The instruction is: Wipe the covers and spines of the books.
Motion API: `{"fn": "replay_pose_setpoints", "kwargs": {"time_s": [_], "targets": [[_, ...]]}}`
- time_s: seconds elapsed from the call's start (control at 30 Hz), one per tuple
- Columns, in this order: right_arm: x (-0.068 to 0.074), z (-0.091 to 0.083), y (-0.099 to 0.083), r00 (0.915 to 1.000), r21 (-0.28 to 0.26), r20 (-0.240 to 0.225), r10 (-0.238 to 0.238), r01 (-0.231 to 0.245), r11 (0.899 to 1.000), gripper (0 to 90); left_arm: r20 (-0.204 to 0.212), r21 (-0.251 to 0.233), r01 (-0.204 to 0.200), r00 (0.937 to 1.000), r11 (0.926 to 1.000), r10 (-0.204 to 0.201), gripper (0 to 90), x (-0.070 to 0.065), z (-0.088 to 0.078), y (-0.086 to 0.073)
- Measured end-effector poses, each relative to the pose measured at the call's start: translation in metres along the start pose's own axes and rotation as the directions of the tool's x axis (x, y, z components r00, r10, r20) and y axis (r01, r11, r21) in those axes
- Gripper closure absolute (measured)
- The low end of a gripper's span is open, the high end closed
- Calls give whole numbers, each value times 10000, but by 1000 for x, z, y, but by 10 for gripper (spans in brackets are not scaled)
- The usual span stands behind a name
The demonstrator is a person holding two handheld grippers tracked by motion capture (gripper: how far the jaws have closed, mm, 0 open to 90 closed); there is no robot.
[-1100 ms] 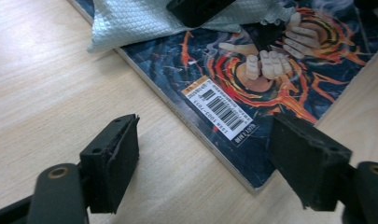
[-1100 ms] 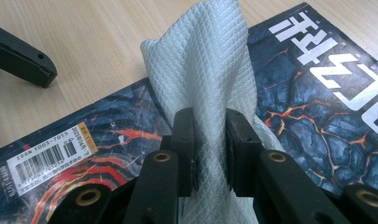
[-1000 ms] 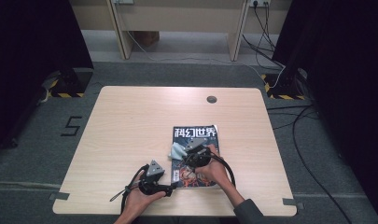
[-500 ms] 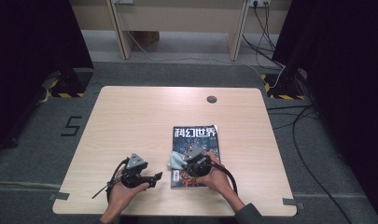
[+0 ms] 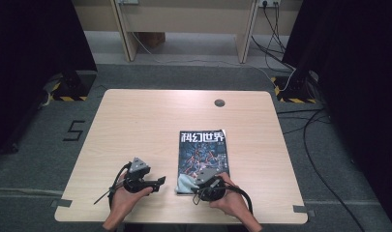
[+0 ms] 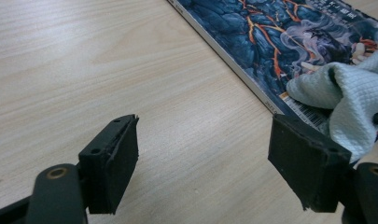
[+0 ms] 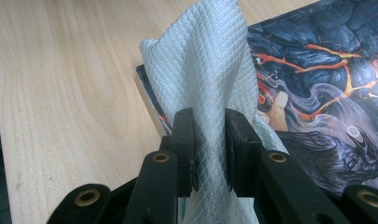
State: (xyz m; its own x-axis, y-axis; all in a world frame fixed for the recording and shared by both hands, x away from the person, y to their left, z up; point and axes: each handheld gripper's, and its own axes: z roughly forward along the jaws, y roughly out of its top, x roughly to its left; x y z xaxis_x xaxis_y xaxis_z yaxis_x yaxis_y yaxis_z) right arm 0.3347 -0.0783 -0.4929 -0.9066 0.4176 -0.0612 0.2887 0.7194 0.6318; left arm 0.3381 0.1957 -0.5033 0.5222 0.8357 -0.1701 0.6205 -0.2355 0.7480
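Right gripper, low in the middle of the right gripper view, has its jaws pinched on a pale blue-white cloth, which stands up in a fold between them. In the high view this gripper sits at the lower centre, at the near left corner of a magazine with a dark cover, and the cloth lies on that corner. Left gripper rests lower left of the magazine, near it but apart, its jaws spread wide over bare table with nothing between them. From its own view the magazine edge runs across the upper right, with the cloth bunched on the cover beyond the right-hand jaw.
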Motion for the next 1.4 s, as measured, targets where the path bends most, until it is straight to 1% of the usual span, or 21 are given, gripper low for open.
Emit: {"fn": "replay_pose_setpoints", "kwargs": {"time_s": [0.07, 0.2, 0.33, 0.5, 0.6, 0.63, 0.67, 0.7, 0.8, 0.83, 0.87, 0.93, 0.97, 1.0, 1.03, 1.07, 1.1, 1.2, 1.23, 1.3, 1.4], "targets": [[0, 0, 0, 10000, 59, 30, 37, -37, 10000, 758, -4, -20, -53, 10000, 10000, 53, 235, 0, 0, 0], [3, 0, 3, 9997, 156, 115, -216, 215, 9996, 761, 1, 56, -138, 9999, 9999, 138, 236, 0, 2, 1], [8, 2, 5, 9989, 140, -63, -463, 464, 9988, 761, -40, 61, -138, 9999, 9999, 138, 236, 0, 2, 1], [6, 2, 5, 9990, 156, -221, -390, 393, 9991, 757, -49, 87, -176, 9998, 9998, 176, 237, 0, 3, 1], [3, 1, 6, 9986, 268, -266, -465, 472, 9985, 755, -45, 66, -176, 9998, 9998, 177, 237, -1, 3, 1], [-2, -2, 4, 9991, 402, -152, -393, 399, 9984, 755, -39, 70, -134, 9999, 9999, 135, 237, -1, 3, 1], [-2, -2, 4, 9991, 402, -152, -393, 399, 9984, 755, -39, 70, -134, 9999, 9999, 135, 237, -1, 3, 1], [-8, -4, 0, 9999, 424, -151, -61, 67, 9991, 753, -33, 67, -139, 9999, 9999, 140, 237, -1, 3, 1], [-11, -5, -1, 9998, 408, -161, 105, -98, 9991, 754, -40, 85, -136, 9999, 9999, 136, 237, -1, 4, 1], [-9, -5, 0, 9999, 413, -128, 67, -62, 9991, 757, -48, 97, -122, 9999, 9999, 122, 237, -1, 4, 1], [-6, -4, 1, 9998, 498, 68, -197, 193, 9986, 758, -69, 102, -111, 9999, 9999, 111, 237, -1, 4, 1], [-2, -3, 4, 9991, 474, 9, -429, 428, 9980, 759, -108, 121, -183, 9998, 9998, 184, 237, -1, 4, 1], [4, 0, 6, 9985, 419, -66, -544, 546, 9976, 759, -119, 144, -186, 9998, 9997, 188, 237, -1, 4, 1], [4, 0, 6, 9985, 419, -66, -544, 546, 9976, 759, -119, 144, -186, 9998, 9997, 188, 237, -1, 4, 1], [9, 2, 9, 9973, 440, -158, -712, 718, 9964, 760, -109, 153, -186, 9998, 9997, 188, 237, -1, 5, 1], [9, 2, 9, 9973, 440, -158, -712, 718, 9964, 760, -109, 153, -186, 9998, 9997, 188, 237, -1, 5, 1], [13, 3, 11, 9959, 463, -55, -898, 900, 9949, 760, -97, 153, -191, 9998, 9997, 193, 237, -1, 5, 1], [12, 3, 12, 9961, 465, -119, -874, 879, 9950, 758, -94, 150, -200, 9998, 9997, 201, 238, -1, 5, 1], [11, 3, 11, 9966, 433, -215, -794, 803, 9958, 756, -119, 176, -221, 9997, 9996, 223, 238, -2, 5, 1], [7, 2, 9, 9987, 391, -394, -335, 351, 9986, 751, -89, 144, -242, 9997, 9996, 243, 238, -2, 5, 1], [5, 0, 7, 9990, 461, -364, -261, 278, 9986, 750, -91, 183, -269, 9996, 9995, 270, 238, -2, 6, 1]]}}
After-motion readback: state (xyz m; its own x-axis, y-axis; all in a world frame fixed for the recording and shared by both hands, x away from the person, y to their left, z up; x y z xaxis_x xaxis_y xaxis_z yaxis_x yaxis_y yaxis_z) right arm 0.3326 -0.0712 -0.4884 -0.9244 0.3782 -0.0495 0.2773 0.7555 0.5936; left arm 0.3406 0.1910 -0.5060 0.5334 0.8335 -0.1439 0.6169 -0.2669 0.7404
